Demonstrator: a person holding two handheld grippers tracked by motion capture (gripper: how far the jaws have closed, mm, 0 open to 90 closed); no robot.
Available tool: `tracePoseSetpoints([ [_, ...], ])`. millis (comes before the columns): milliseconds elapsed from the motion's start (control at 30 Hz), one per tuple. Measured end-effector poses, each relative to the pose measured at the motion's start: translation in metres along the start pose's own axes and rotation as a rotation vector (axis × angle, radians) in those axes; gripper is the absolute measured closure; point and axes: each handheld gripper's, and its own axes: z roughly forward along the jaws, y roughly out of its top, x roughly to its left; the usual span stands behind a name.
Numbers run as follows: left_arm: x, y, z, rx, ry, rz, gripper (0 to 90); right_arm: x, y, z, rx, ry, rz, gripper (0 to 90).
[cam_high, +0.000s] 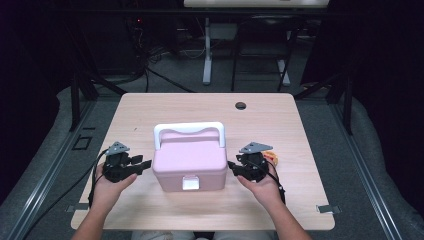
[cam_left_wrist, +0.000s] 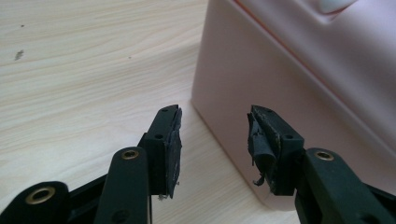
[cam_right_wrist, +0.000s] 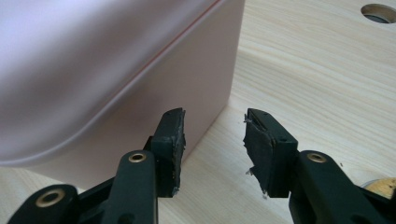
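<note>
The left gripper (cam_high: 146, 164) is held in the person's left hand (cam_high: 111, 181), which enters from the bottom edge of the high view with the forearm angled up and slightly inward. The gripper is pointed roughly level toward the left side wall of the pink box (cam_high: 189, 162). In the left gripper view the jaws are seen spread, with nothing between the pads; the box's lower near corner (cam_left_wrist: 280, 93) lies just ahead of them, close but not touched.

The pink box is placed at the middle of the wooden table (cam_high: 150, 107), upright, with its lid closed, a white handle (cam_high: 189, 129) raised over the lid and a white latch (cam_high: 190, 183) on the front face.

The right gripper (cam_high: 231, 166) is carried in the right hand (cam_high: 264, 184), the forearm angled up and inward from the bottom edge. It is aimed at the box's right wall. In the right gripper view the jaws are spread and empty, just beside the box's corner (cam_right_wrist: 205, 84). A small orange and yellow object (cam_high: 270, 156) lies behind the right gripper.
</note>
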Motion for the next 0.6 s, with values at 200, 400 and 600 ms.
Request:
tracePoseSetpoints([
  [200,-0.009,0.000,0.002,-0.027,-0.027,0.016,57.1,0.003,-0.001,0.001,0.002,0.003,-0.008,58.6],
  [400,-0.019,0.002,0.004,-0.020,-0.043,-0.002,72.4,0.008,-0.001,0.000,0.005,0.016,-0.007,69.8],
  [600,-0.027,0.009,0.007,0.011,-0.015,0.022,89.1,0.016,0.004,0.001,0.026,0.014,-0.013,87.0],
])
